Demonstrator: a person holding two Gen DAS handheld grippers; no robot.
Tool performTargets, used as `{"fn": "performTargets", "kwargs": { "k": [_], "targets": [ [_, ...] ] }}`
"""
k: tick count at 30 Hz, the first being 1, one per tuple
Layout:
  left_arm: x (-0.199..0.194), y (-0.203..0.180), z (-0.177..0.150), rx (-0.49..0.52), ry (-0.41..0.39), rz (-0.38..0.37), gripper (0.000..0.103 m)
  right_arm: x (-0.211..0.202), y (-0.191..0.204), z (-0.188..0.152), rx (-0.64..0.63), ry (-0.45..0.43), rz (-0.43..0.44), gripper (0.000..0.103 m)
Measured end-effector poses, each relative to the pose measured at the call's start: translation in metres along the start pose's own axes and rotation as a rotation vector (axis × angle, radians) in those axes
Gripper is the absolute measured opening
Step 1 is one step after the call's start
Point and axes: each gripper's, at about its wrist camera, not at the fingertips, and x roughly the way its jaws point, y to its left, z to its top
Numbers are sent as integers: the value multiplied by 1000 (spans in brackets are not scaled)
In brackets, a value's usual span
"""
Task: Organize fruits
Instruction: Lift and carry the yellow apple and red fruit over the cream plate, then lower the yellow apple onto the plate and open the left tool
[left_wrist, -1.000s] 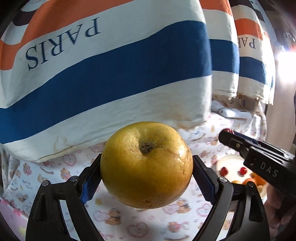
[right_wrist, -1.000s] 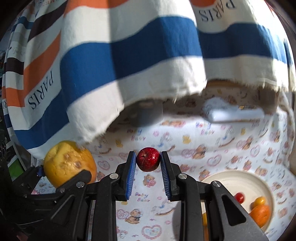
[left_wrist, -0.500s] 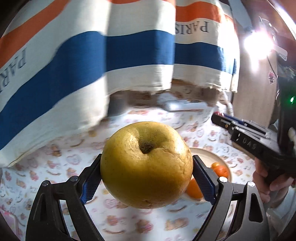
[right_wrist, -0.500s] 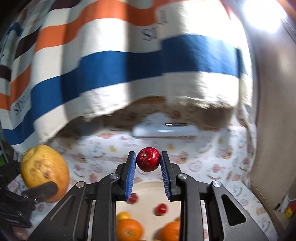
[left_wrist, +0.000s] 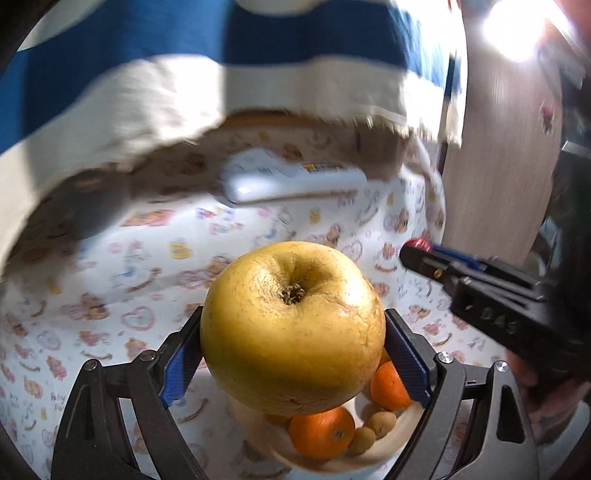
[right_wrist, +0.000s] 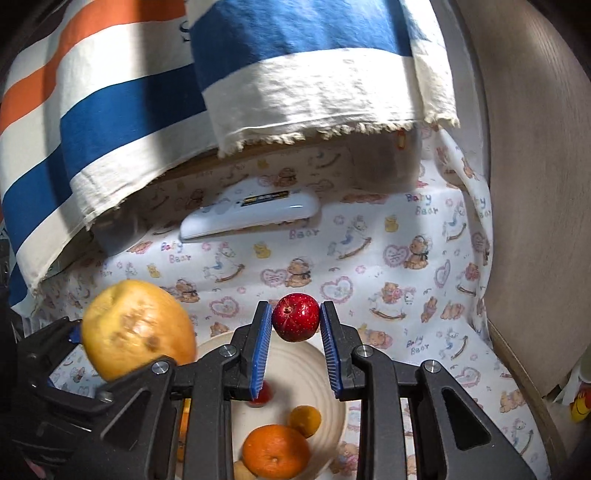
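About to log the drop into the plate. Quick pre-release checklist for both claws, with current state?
1. Left claw grip on the big yellow fruit: pads press both sides. Ok.
2. Right claw grip on the small red fruit: clamped between blue pads. Ok.
3. Both fruits over the cream plate: red one sits over its far rim, yellow one covers most of it in the left view. Ok.
4. Free landing spot: oranges and small fruits fill the near part, bare patch mid-plate. Ok for the red, cannot tell for the yellow.
5. Clearance between claws: close side by side, apart. Ok.
6. White remote clear of the plate. Ok.
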Motion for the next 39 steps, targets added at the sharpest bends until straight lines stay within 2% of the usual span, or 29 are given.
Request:
{"fn": "performTargets", "kwargs": {
  "k": [4,7,11,15,23,28,34,38,39],
  "targets": [
    [29,-8,7,-25,73,-2,89,9,-19,2,79,44,-21,28],
    [42,-9,12,-45,90,-7,89,18,-38,0,151,81,-23,28],
    [57,-21,18,26,88,82,89,31,-59,-6,226,118,-32,28],
    [71,-19,19,47,120,107,89,31,-53,-8,181,94,-66,28],
    [95,-10,4,31,184,93,89,29,-37,-10,140,94,-47,28],
    [95,-1,4,-5,195,74,89,35,-38,-12,141,113,-56,28],
    [97,-4,-1,33,207,76,90,37,-37,-13,145,124,-58,28],
    [101,-7,-2,27,245,48,90,37,-38,-12,140,126,-64,28],
    [102,-6,-2,33,276,41,90,37,-38,-12,139,125,-67,28]
  ]
}}
